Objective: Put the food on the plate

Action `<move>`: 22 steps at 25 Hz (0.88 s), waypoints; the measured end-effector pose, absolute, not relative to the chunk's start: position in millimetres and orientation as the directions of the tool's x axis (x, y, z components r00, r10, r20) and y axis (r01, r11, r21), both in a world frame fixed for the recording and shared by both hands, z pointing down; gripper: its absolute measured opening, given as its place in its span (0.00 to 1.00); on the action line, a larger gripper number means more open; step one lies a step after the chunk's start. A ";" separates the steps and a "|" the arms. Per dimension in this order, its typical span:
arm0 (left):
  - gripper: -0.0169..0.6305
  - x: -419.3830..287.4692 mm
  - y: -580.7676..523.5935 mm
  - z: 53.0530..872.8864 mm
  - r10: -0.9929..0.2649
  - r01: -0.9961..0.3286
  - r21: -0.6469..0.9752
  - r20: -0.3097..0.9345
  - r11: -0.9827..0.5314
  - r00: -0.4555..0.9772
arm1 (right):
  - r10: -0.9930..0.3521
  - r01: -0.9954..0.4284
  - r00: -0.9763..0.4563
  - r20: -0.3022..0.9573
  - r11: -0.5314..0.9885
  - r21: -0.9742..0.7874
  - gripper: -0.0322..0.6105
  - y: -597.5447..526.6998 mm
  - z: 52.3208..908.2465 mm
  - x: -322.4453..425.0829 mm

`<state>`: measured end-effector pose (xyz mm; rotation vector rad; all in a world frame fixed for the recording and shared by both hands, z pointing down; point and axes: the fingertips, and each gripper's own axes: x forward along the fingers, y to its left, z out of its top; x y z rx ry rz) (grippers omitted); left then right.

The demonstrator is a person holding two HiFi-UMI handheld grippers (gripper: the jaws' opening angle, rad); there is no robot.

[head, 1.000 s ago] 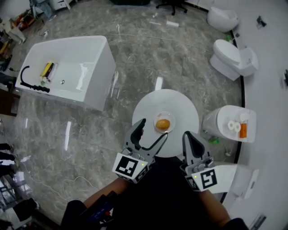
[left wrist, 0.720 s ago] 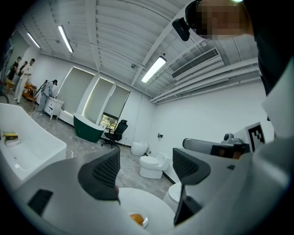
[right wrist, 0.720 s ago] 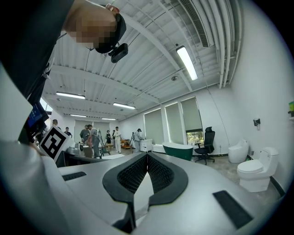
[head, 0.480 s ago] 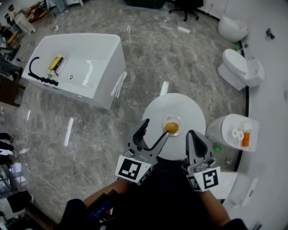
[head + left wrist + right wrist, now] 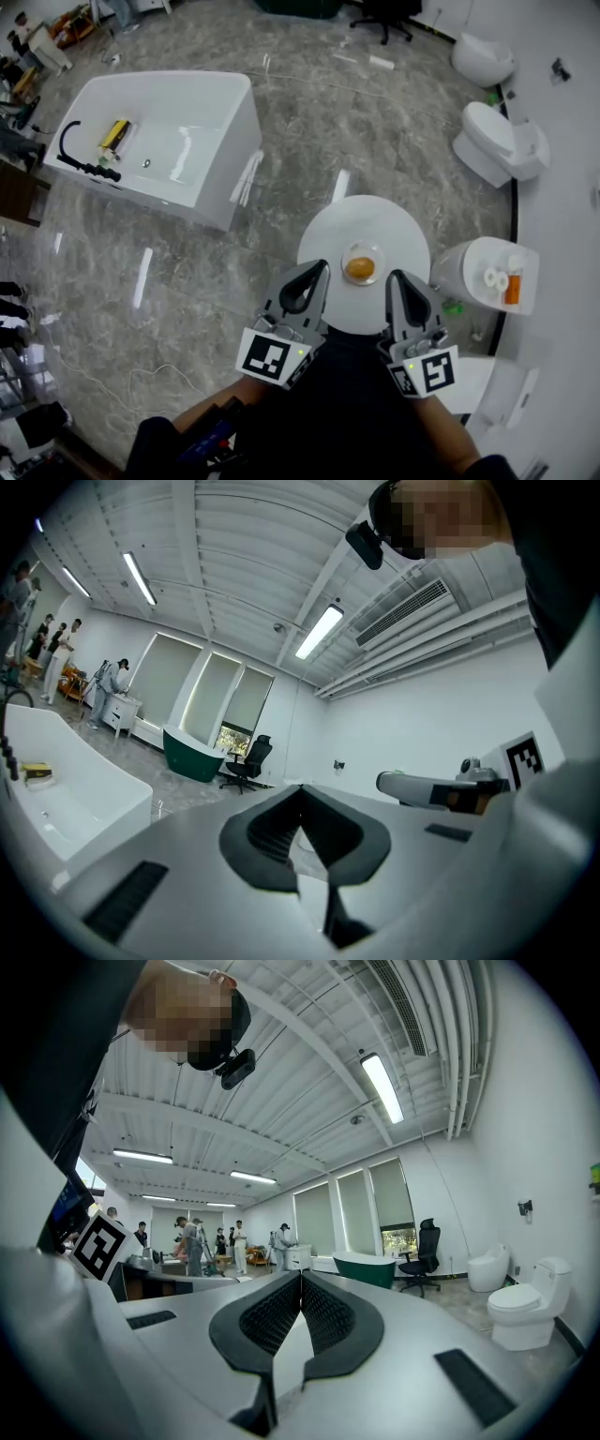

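Your left gripper has just clenched empty beside the plate. The food rests on it, so placement looks done. Right gripper: clenched, empty.

Round white table, small plate at centre, orange food on it

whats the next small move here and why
Probably ease both away from the table, since nothing seems left to place. The food sits on the plate. The left hand-held gripper has just been closing its jaws with nothing between them, and the right hand-held gripper is shut and empty too.
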<state>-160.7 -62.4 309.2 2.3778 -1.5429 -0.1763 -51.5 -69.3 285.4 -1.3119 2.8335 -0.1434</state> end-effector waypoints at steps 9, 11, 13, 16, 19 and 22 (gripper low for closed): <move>0.03 -149.5 -65.6 308.3 -0.896 -0.861 0.299 0.039 -0.411 0.442 | -0.756 -0.756 -0.654 0.032 0.650 -0.078 0.06 -72.5 285.2 -51.7; 0.03 -151.1 -67.2 307.6 -0.898 -0.863 0.299 0.035 -0.409 0.438 | -0.752 -0.752 -0.658 0.030 0.655 -0.076 0.06 -73.5 285.5 -55.1; 0.03 -154.0 -68.8 306.3 -0.902 -0.868 0.291 0.034 -0.403 0.431 | -0.751 -0.751 -0.659 0.031 0.657 -0.065 0.06 -75.2 286.0 -57.5; 0.03 -153.5 -71.3 300.9 -0.907 -0.876 0.271 0.022 -0.400 0.421 | -0.747 -0.747 -0.664 0.018 0.663 -0.049 0.06 -78.7 279.9 -58.8; 0.03 -151.7 -72.9 297.4 -0.909 -0.880 0.253 0.007 -0.402 0.417 | -0.757 -0.757 -0.654 0.022 0.652 -0.051 0.06 -82.0 280.2 -55.7; 0.03 -151.6 -75.2 297.0 -0.910 -0.885 0.236 0.002 -0.402 0.414 | -0.760 -0.761 -0.649 0.031 0.647 -0.051 0.06 -86.0 283.2 -54.0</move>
